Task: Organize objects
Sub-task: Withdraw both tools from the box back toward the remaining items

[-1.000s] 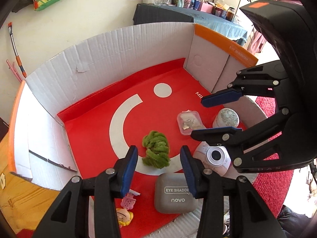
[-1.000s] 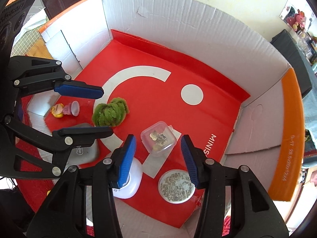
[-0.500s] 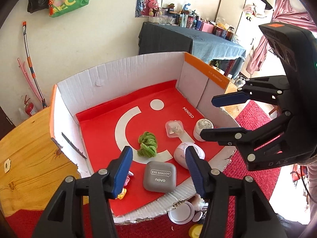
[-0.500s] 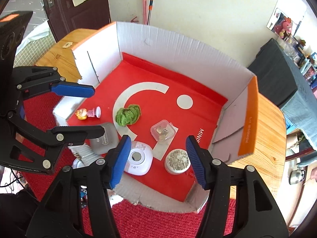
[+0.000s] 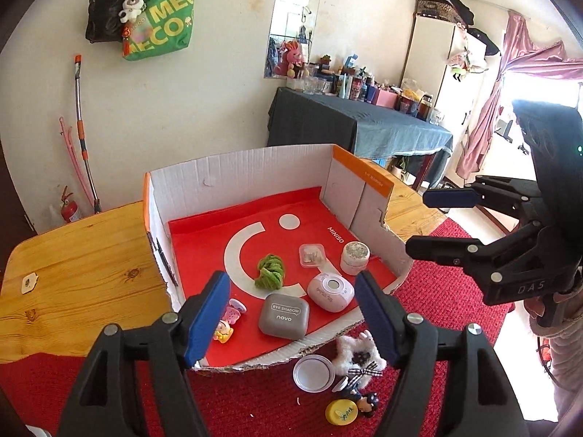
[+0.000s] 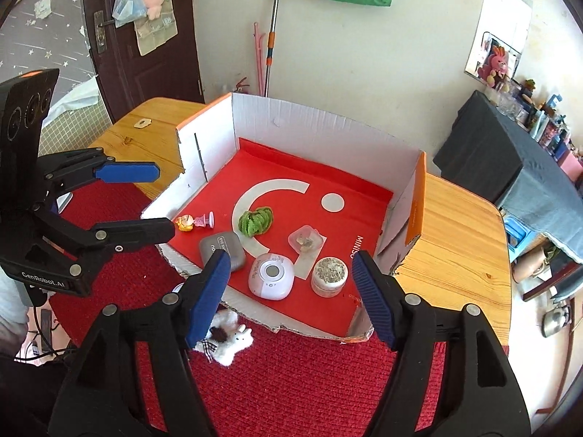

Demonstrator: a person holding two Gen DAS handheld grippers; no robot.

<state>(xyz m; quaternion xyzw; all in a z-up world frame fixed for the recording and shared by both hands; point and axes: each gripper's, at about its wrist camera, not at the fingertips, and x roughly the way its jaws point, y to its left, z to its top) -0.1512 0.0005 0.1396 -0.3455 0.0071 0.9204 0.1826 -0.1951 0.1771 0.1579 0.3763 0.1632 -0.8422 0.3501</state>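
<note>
An open cardboard box (image 5: 255, 171) with white corrugated walls, orange rims and a red printed floor sits on the wooden tabletop (image 5: 73, 266), its low torn front edge toward the cameras. Inside, near that front edge, lie a grey rounded-square eye-shadow case (image 5: 284, 315), a pale pink rounded device with a round grey centre (image 5: 329, 291) just beside it, and a short round jar with a speckled lid (image 5: 355, 256) upright by the right wall. Behind them are a small clear plastic tub (image 5: 311, 254) and a fuzzy green scrunchie (image 5: 270, 271), its long axis running front to back. A small pink-and-yellow toy figure (image 5: 227, 322) lies on its side at the left front corner, long axis roughly across the box in the right wrist view. In front of the box, on the red carpet (image 5: 437, 298), lie a white round lid (image 5: 314, 373), a fluffy white plush (image 5: 359, 353), a yellow cap (image 5: 340, 412) and a dark-haired little figure (image 5: 359, 398) — still outside the box. The left gripper (image 5: 291, 313) and the right gripper (image 6: 289, 296) both hang above the front edge, tilted downward, their blue-padded fingers (image 5: 207, 317) spread fairly wide — they have just been opening, with nothing between them.
</note>
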